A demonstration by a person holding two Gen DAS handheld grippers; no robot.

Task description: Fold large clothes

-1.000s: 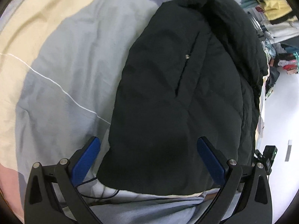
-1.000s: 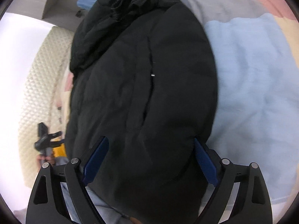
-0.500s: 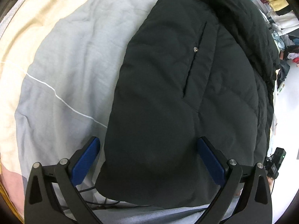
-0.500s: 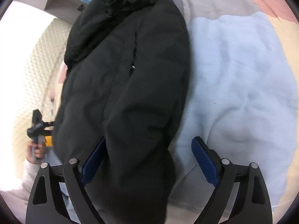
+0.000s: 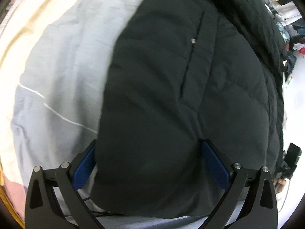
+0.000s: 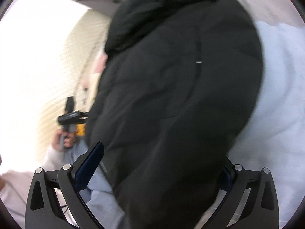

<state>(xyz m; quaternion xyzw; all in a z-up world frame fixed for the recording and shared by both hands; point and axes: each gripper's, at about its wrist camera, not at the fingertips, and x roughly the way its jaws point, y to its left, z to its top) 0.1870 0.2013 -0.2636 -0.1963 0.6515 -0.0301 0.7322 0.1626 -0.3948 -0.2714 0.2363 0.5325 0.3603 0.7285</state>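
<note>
Right now the black padded jacket [image 5: 190, 95] is lying lengthwise on the pale blue bedspread [image 5: 63, 72], folded into a long bundle with its hood end at the far side. Its near hem is sitting between the fingers of the left gripper [image 5: 150, 162], which is standing wide open: the left blue pad [image 5: 84, 168] is showing just beside the jacket's left edge, the right pad [image 5: 214, 165] is lying against the cloth, and neither seems to be pinching anything. To the left of the jacket the bedspread is lying bare, crossed by a thin white line [image 5: 63, 114], so that side is offering open room. On the other side the jacket's edge is running close to the side of the bed, where a heap of clothes [image 5: 286, 19] is showing at the far right.

The right gripper [image 6: 160, 164] has just been opening and is now standing at its widest, straddling the near end of the jacket without clamping it. Its right pad is almost wholly hidden behind the dark cloth, and the left pad [image 6: 89, 169] is standing clear of the fabric. The right wrist view is blurring, so the jacket's seams are hard to make out there; probably only its small metal snap [image 6: 198, 61] is reading clearly. Beside the jacket a hand [image 6: 64, 137] is gripping a dark handle, in front of a cream quilted surface [image 6: 63, 70].
</note>
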